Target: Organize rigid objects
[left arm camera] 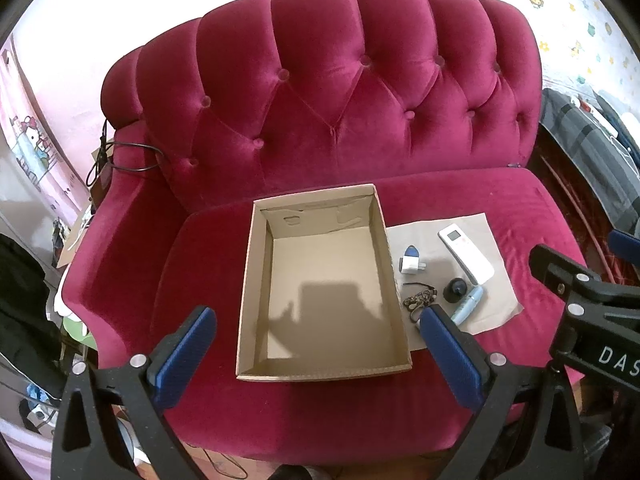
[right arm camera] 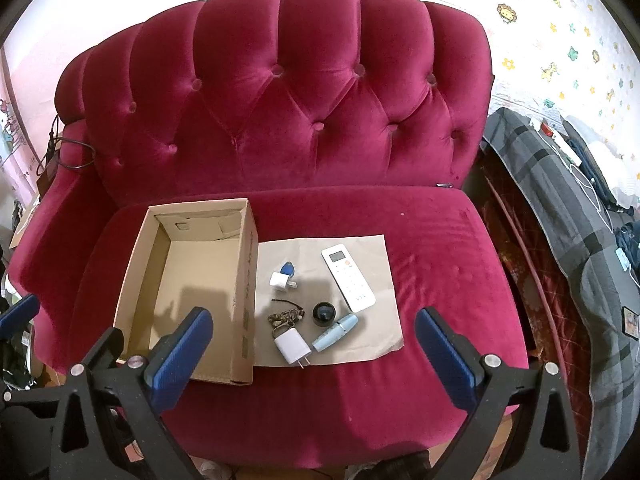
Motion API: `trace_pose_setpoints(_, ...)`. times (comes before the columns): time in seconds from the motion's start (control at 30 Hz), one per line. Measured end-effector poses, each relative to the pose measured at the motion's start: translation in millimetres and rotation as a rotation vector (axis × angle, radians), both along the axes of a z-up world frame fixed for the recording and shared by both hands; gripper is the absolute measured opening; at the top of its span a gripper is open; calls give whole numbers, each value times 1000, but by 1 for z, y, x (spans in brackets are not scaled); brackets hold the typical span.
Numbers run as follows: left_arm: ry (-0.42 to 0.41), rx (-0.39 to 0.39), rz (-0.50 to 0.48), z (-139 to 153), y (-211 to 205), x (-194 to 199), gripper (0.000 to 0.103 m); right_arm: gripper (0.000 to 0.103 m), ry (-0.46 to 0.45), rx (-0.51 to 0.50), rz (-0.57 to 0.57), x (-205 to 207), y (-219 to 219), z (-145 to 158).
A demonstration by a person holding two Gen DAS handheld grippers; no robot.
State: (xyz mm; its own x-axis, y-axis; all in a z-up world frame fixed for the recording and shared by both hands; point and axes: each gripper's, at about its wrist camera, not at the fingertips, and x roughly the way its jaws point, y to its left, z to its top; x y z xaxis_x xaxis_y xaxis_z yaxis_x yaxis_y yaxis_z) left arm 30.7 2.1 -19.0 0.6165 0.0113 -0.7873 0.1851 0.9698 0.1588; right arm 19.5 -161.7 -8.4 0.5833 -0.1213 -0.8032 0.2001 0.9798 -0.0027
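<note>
Both grippers hang spread and empty; the remote (right arm camera: 348, 277) lies ahead between the right gripper (right arm camera: 314, 330) fingers, long axis slanting away leftward, nearer than the left gripper (left arm camera: 318, 330)

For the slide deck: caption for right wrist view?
Open right gripper above small items on paper beside empty cardboard box.

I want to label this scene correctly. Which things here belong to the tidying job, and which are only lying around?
For the job:
- cardboard box, nothing in it
- remote control
- two white chargers
- black round cap
- light blue tube
- keychain

Only lying around:
- red sofa
- paper sheet
- grey blanket
- black cable
</note>
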Motion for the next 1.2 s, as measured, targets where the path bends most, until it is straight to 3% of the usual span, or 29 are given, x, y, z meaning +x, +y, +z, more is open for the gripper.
trace_pose_setpoints(0.73, 41, -12, -2, -30, 9, 39, 103, 103, 23, -11, 6, 30, -1, -32)
trace_pose_setpoints(1.2, 76, -22, 32, -70, 39, 88, 103, 103, 59, -12, 14, 64, -2, -72)
